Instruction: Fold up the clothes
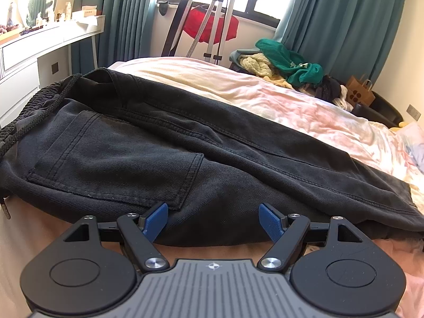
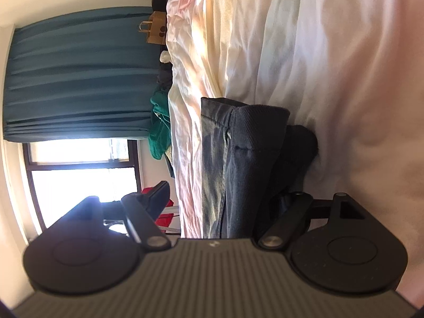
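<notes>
Black denim trousers (image 1: 164, 143) lie folded lengthwise across the bed, with the drawstring waistband at the left and a back pocket facing up. My left gripper (image 1: 213, 221) is open at their near folded edge; its blue pads (image 1: 156, 221) stand wide apart over the cloth and do not press on it. The right wrist view is rolled on its side. There the hem end of the trouser legs (image 2: 246, 143) runs between the fingers of my right gripper (image 2: 222, 201), which is open. Its left finger (image 2: 159, 198) stands clear of the cloth, and its right finger is dark against the fabric.
The bed has a crumpled pink and cream sheet (image 1: 304, 111). A heap of clothes (image 1: 286, 66) with a green garment lies at its far side beside a brown paper bag (image 1: 360, 92). A white desk (image 1: 39, 50) stands at the left, and a metal stand (image 1: 220, 21) by the window.
</notes>
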The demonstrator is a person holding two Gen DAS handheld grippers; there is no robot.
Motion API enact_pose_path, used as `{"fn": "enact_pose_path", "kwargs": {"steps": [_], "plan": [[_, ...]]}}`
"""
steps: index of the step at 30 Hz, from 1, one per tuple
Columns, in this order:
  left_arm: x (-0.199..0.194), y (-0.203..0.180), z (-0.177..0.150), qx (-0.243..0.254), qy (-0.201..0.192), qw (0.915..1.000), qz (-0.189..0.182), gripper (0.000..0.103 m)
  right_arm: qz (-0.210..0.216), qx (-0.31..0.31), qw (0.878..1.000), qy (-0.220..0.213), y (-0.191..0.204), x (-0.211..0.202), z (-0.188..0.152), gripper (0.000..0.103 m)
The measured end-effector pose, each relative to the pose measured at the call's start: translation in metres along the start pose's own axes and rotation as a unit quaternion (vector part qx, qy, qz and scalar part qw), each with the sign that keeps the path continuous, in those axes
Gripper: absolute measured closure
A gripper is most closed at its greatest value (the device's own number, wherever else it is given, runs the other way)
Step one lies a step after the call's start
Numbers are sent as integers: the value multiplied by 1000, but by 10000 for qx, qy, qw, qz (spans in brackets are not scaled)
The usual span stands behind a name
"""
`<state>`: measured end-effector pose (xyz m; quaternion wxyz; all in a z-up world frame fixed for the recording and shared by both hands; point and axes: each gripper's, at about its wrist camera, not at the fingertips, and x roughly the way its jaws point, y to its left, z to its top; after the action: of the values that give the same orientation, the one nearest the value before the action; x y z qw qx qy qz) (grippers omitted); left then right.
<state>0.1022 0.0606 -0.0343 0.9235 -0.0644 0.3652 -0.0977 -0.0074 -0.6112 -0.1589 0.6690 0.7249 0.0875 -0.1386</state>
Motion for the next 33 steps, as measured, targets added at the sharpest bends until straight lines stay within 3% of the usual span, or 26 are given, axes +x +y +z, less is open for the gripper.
{"fn": "enact_pose_path", "kwargs": {"steps": [4,9,12,14,16,24,29,33], "plan": [[1,1,1,-29,3,10000,3,25,-108,-120,9999,43,-3,9,-4,25],[0,2,1,-20,-26,10000,19,25,-343,-797,9961,-126,8,16,-8,30],[0,2,0,-11,-34,10000,45,25,-490,-1103,9925,-183,13,19,-10,57],[-1,1,0,-12,-48,10000,62,25,-529,-1184,9912,-262,14,18,-10,83],[-2,0,-1,-7,-70,9999,72,25,-545,-1317,9892,-338,20,16,-11,90],[-6,-4,-2,74,-210,9997,50,25,-243,-2259,9713,-706,59,2,-25,92],[-9,-6,-3,120,-284,9995,12,25,-350,-1869,9794,-682,45,3,-16,92],[-11,-7,-2,171,-346,9993,5,25,-204,-2211,9721,-764,60,0,-23,92]]}}
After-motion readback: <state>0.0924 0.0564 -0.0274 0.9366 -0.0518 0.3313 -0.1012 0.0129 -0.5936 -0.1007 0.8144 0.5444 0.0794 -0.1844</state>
